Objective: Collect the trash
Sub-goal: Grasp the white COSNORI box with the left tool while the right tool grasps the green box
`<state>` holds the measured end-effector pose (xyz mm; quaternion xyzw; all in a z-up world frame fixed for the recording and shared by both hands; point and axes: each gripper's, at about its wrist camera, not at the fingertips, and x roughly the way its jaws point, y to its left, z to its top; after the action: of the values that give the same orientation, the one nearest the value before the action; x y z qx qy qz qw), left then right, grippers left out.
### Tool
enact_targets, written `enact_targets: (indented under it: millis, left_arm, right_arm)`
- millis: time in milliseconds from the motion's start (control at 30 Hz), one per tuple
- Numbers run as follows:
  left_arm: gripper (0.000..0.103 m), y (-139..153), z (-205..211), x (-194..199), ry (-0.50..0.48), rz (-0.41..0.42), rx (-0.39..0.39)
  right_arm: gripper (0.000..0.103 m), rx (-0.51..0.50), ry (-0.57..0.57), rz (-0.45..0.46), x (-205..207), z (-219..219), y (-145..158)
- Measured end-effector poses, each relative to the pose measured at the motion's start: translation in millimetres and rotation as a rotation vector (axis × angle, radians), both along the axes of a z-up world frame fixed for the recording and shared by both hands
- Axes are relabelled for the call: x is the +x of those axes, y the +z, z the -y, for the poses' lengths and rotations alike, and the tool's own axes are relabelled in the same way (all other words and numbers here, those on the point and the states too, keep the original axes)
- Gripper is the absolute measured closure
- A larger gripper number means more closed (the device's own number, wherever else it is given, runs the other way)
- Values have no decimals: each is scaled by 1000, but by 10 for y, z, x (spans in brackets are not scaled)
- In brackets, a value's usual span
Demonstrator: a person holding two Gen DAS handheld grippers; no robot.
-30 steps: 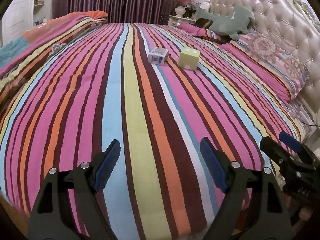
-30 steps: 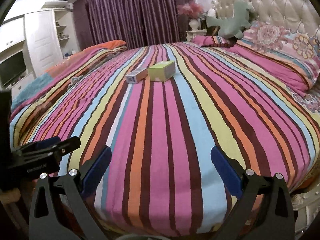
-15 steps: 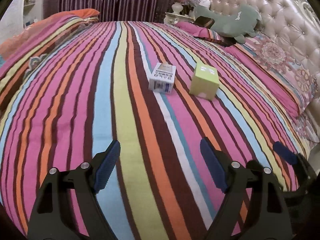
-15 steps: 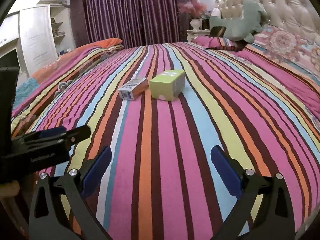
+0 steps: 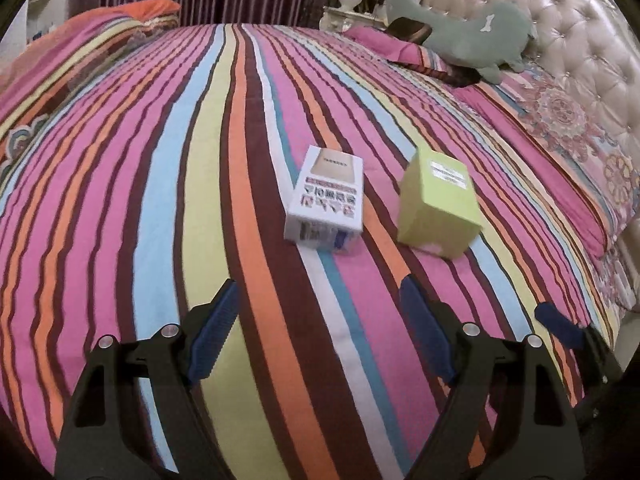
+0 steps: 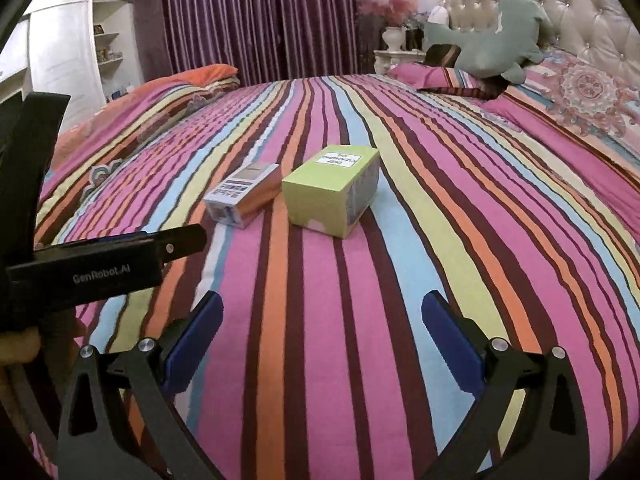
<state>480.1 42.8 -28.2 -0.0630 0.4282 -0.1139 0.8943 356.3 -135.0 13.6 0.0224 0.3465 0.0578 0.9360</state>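
Two small cartons lie side by side on the striped bedspread (image 5: pixel 160 200). The white printed box (image 5: pixel 326 198) (image 6: pixel 244 192) is on the left, the lime-green box (image 5: pixel 438 206) (image 6: pixel 334 190) on the right, with a narrow gap between them. My left gripper (image 5: pixel 320 332) hovers just short of the white box, open and empty. My right gripper (image 6: pixel 322 340) is also open and empty, a short way in front of the green box. The left gripper's black body (image 6: pixel 100 268) shows at the left of the right wrist view.
A green plush toy (image 5: pixel 468 36) lies on pillows by the tufted headboard (image 5: pixel 580 40) at the right. A folded orange-edged quilt (image 6: pixel 192 80) sits at the far left of the bed. Purple curtains (image 6: pixel 260 20) and a nightstand with a vase (image 6: pixel 394 46) stand behind.
Both grippers have moved forward over the bed toward the two boxes, which now appear much larger and closer. Jaws stayed open; the boxes have not moved.
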Motion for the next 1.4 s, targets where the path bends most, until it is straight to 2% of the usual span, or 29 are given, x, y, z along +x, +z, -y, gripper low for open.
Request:
enact_targets:
  millis: [133,267,667,900,1167,1233,1367,1400]
  left_arm:
    - [23,-56,16,264,-10,-22,-14]
    - [23,-101,69,468,-34,-32,30]
    - [23,-178,150,948,-106,-88,77]
    - [23,-194,127,1014,-85,-82,55]
    - [23,-186,164,1044,-47,-84,79]
    - [25,-188,171,1040,-38,-83,83]
    - [39,-200,164,1018,-28,-81,119]
    - [40,-201,168,1003,-30,-78,129]
  right_arm:
    - [8,-14,4,-9,187,-58,-16]
    - [8,-43,4,-14,391,-114,-44]
    - [8,-85,-35,-58,857,-286,-117]
    - [8,-149,-97,-61,1136,-341,-172]
    - [9,-111,-115,-102,1260,-125,-198]
    - [12,-123,-91,-96,1254,-68,-197]
    - [43,-88,-72,-109,1339,175,-222]
    - [47,-72,-72,-112,1350,223,-229]
